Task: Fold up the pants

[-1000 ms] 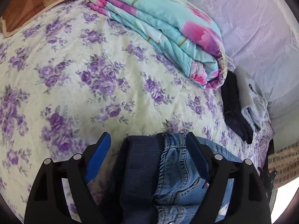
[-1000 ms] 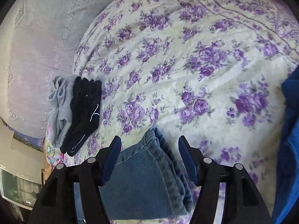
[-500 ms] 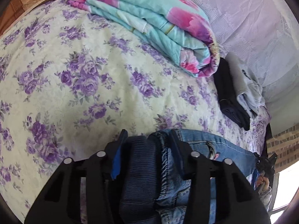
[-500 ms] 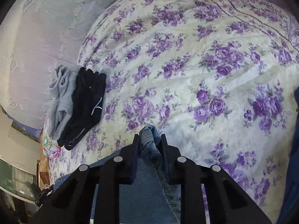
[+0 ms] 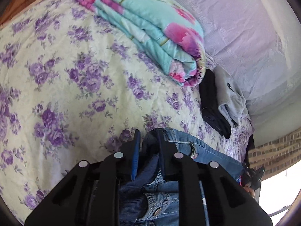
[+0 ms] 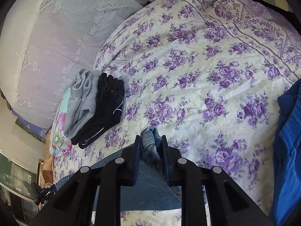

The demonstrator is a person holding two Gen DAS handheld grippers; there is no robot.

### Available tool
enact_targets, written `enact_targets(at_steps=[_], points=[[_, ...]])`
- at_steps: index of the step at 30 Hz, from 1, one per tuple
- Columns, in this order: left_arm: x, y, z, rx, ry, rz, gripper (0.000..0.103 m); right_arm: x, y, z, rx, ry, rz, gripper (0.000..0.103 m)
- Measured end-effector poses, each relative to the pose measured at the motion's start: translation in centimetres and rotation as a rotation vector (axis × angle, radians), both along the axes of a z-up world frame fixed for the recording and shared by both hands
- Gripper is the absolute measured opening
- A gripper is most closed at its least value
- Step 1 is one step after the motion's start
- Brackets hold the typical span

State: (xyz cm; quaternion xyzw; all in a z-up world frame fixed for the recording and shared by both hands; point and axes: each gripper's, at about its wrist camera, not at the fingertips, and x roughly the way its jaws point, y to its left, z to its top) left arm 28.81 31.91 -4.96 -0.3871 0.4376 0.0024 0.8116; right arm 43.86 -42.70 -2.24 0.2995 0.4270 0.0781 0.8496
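Note:
Blue jeans (image 5: 207,150) lie on the purple-flowered bedspread (image 5: 65,75). In the left wrist view my left gripper (image 5: 148,134) has its jaws closing on the waist end, with the denim and the dark ribbed waistband (image 5: 131,188) bunched between the pads. A metal button shows low in that view. In the right wrist view my right gripper (image 6: 150,137) is shut on a bunched fold of the jeans (image 6: 150,186); the cloth pokes out past the fingertips and hangs back under the gripper, off the bedspread.
A folded turquoise and pink quilt (image 5: 150,28) lies at the far side of the bed. Beside it are a folded black garment (image 6: 109,101) and a grey one (image 6: 82,98). A bright blue knitted cloth (image 6: 289,141) sits at the right edge. Lavender lace fabric (image 5: 244,28) borders the bed.
Both grippers have gone from wide open to pinched on the jeans. The right gripper has risen, drawing the denim up off the bedspread.

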Motion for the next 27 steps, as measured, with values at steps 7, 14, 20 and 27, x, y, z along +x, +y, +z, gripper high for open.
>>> enact_targets(at_steps=[7, 14, 20, 27], points=[[0.5, 0.4, -1.1, -0.014, 0.046, 0.017, 0.014, -0.2, -0.3, -0.4, 0.020, 0.008, -0.015, 0.021], [-1.3, -0.2, 1.1, -0.006, -0.055, 0.010, 0.011, -2.0, -0.7, 0.7, 0.050, -0.031, -0.023, 0.020], [-5.9, 0.1, 3.2, -0.091, -0.155, -0.021, 0.011, -8.1, -1.7, 2.1, 0.081, -0.116, -0.031, 0.018], [-15.3, -0.5, 3.3, -0.151, -0.227, -0.039, 0.012, -20.2, -3.8, 0.8, 0.106, -0.179, -0.051, 0.017]])
